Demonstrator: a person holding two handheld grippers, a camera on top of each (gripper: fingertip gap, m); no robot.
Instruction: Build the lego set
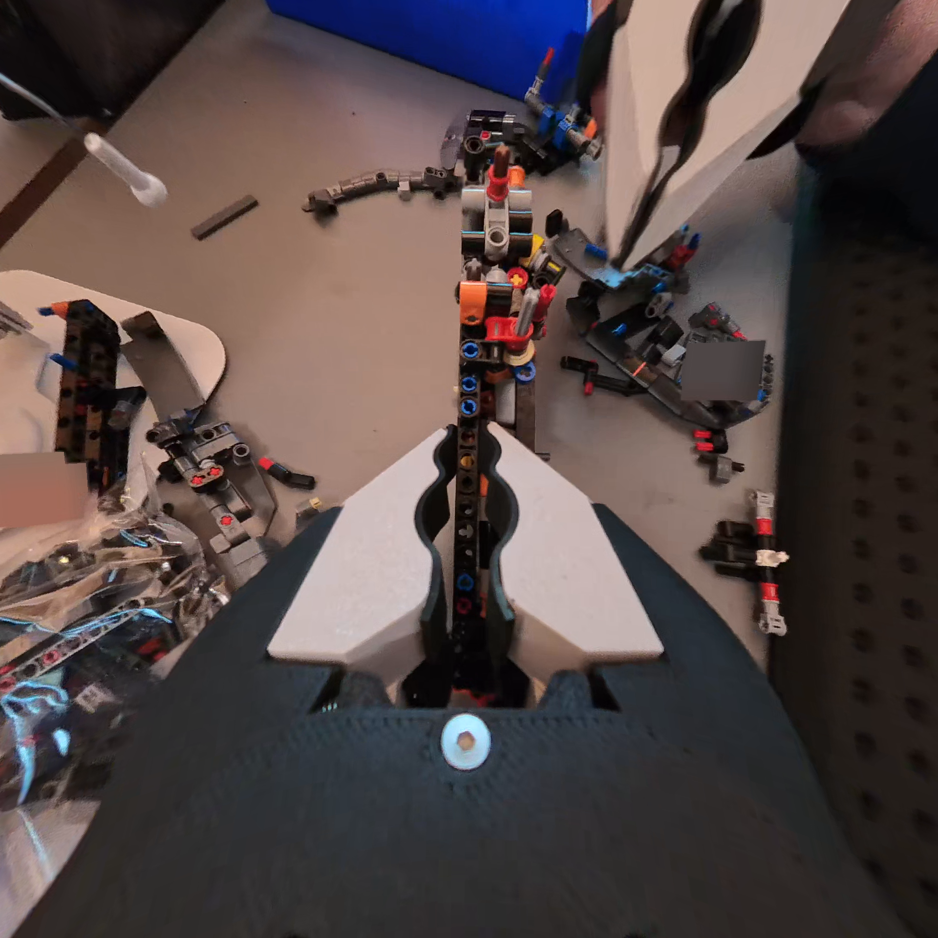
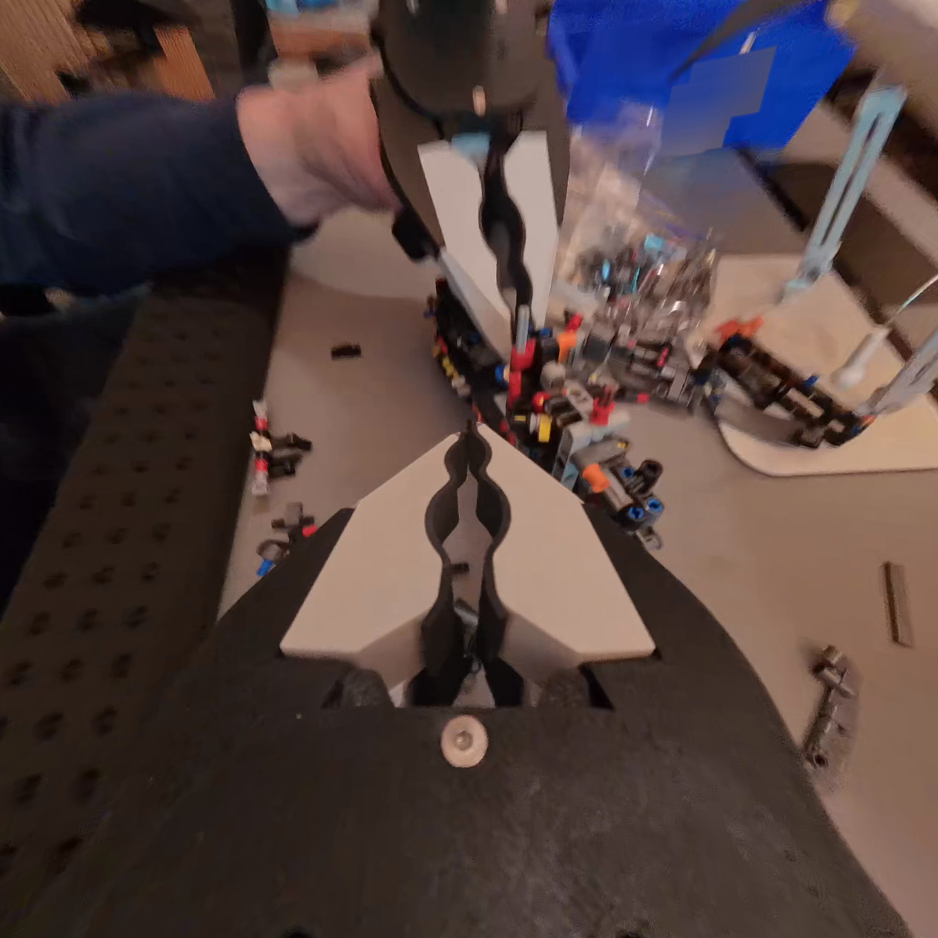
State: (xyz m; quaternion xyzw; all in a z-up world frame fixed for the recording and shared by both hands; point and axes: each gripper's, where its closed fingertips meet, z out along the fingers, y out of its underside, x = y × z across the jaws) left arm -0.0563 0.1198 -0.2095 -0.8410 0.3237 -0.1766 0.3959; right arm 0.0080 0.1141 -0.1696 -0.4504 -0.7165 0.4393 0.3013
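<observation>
My left gripper [image 1: 469,431] is shut on the long black holed beam [image 1: 467,487] of a tall lego assembly [image 1: 500,284] with red, orange, grey and blue parts, and holds it pointing away from the camera. The same gripper shows in the right wrist view [image 2: 517,299], above the assembly [image 2: 548,401]. My right gripper [image 2: 469,431] is shut, its pads meet and nothing shows between them. Its tip is close beside the assembly. In the left wrist view it [image 1: 622,254] hangs blurred at the upper right, its tip over a dark curved panel build [image 1: 655,335].
A blue bin [image 1: 431,40] stands at the back. A clear bag of parts [image 1: 76,609] and a white board with a black sub-build [image 1: 86,380] lie on the left. A black perforated board [image 1: 863,507] runs along the right. Loose parts are scattered, including a small axle piece [image 1: 761,553]. The gap from one gripper's tips to the other's is roughly 8 cm. The small axle piece [image 1: 761,553] is about equally far from each gripper, around 15 cm. Seen from the right wrist view [image 2: 272,447] as well.
</observation>
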